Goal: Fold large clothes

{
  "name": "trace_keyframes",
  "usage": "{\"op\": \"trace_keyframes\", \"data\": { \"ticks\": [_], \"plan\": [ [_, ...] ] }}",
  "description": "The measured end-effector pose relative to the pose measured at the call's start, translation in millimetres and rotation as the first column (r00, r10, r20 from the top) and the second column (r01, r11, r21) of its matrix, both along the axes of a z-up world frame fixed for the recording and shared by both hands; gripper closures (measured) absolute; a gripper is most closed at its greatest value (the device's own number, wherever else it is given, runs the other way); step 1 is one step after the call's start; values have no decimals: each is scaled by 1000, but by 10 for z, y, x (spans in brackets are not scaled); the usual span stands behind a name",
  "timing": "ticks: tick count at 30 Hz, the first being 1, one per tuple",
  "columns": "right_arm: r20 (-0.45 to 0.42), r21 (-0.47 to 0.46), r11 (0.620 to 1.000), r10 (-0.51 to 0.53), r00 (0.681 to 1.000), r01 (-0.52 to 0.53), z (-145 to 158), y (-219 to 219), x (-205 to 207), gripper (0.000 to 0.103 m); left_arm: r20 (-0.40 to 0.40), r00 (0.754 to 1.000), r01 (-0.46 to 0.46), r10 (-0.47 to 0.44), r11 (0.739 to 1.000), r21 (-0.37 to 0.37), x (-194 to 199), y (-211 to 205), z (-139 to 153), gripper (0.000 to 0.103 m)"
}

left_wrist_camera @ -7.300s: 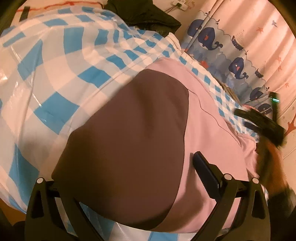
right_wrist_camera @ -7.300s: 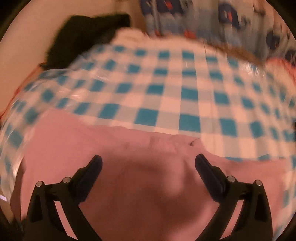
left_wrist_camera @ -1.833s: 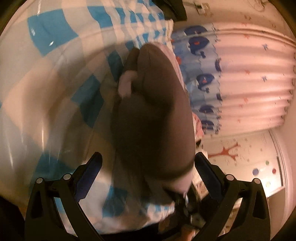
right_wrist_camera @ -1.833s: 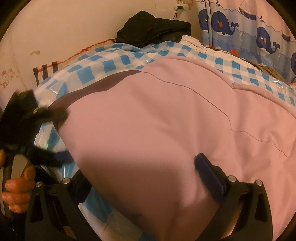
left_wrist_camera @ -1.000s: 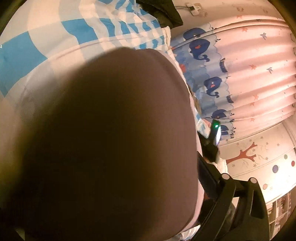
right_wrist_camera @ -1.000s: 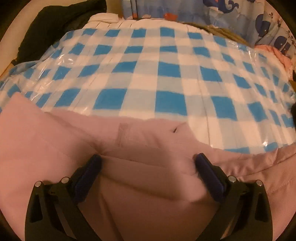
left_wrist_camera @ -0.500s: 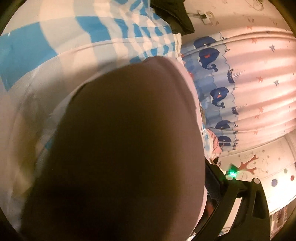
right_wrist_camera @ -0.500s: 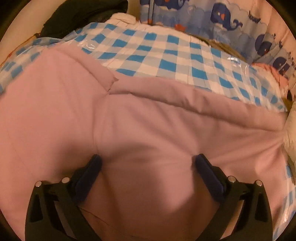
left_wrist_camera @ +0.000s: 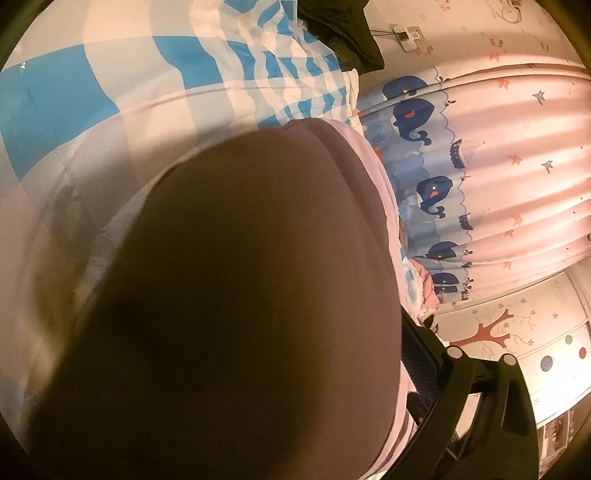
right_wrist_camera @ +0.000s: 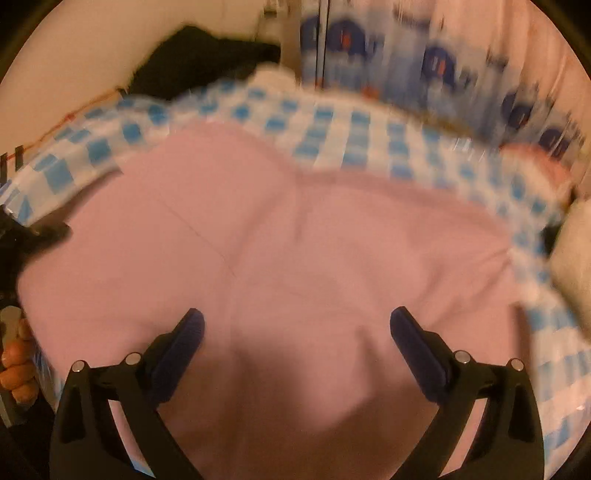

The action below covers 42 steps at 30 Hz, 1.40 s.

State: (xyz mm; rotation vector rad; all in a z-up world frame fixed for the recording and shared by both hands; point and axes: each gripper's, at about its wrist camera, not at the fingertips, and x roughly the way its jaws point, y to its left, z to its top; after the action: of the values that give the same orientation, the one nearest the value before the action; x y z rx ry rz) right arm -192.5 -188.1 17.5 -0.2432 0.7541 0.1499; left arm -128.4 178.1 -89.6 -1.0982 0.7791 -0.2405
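A large padded garment lies on the blue-and-white checked cover (left_wrist_camera: 92, 92). Its brown side (left_wrist_camera: 240, 295) fills the left wrist view, with a pink edge along the right. My left gripper (left_wrist_camera: 295, 332) is pushed in under it. Only the right finger (left_wrist_camera: 417, 354) shows, standing at its wide position; the other is hidden by the cloth. In the right wrist view the pink side (right_wrist_camera: 295, 229) spreads over the checked cover (right_wrist_camera: 351, 136). My right gripper (right_wrist_camera: 295, 325) hovers open just above it, holding nothing. The view is blurred. The left gripper (right_wrist_camera: 26, 236) and a person's hand (right_wrist_camera: 16, 369) show at the left edge.
Black clothing (right_wrist_camera: 207, 51) is heaped at the far corner near a wall socket (left_wrist_camera: 408, 35). A whale-print curtain (left_wrist_camera: 461, 166) hangs along the far side. A pink cloth (right_wrist_camera: 535, 162) and a white bundle (right_wrist_camera: 572, 251) lie at the right.
The right gripper has drawn back and swung left, so more of the pink garment and the left gripper show. The left wrist view has hardly shifted; brown cloth still covers it.
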Motion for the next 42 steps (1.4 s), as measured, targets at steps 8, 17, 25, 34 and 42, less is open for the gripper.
{"op": "trace_keyframes", "data": {
  "ticks": [8,17,25,34,42],
  "plan": [
    [-35,52,999,-5,999,7,-128,-31,-169,6,-23,1000,-3,2,1000,-24,-4,20,-42,10],
    [-2,319,899,-316,949,300,-21,-1281,-397,6,-20,1000,-17,17,999,-28,-11,5,-20,9],
    [-47,406,836,-384,922,369,-392,-2110,467,6,66,997,10,-35,937,350,-99,-430,339,10],
    [147,190,966,-206,968,176,424,-1050,186,6,82,997,-37,-3,876,480,-103,-526,465,10],
    [-19,-213,974,-87,996,81,-155,19,1702,6,82,996,-58,20,868,493,-91,-589,483,10]
  ]
}}
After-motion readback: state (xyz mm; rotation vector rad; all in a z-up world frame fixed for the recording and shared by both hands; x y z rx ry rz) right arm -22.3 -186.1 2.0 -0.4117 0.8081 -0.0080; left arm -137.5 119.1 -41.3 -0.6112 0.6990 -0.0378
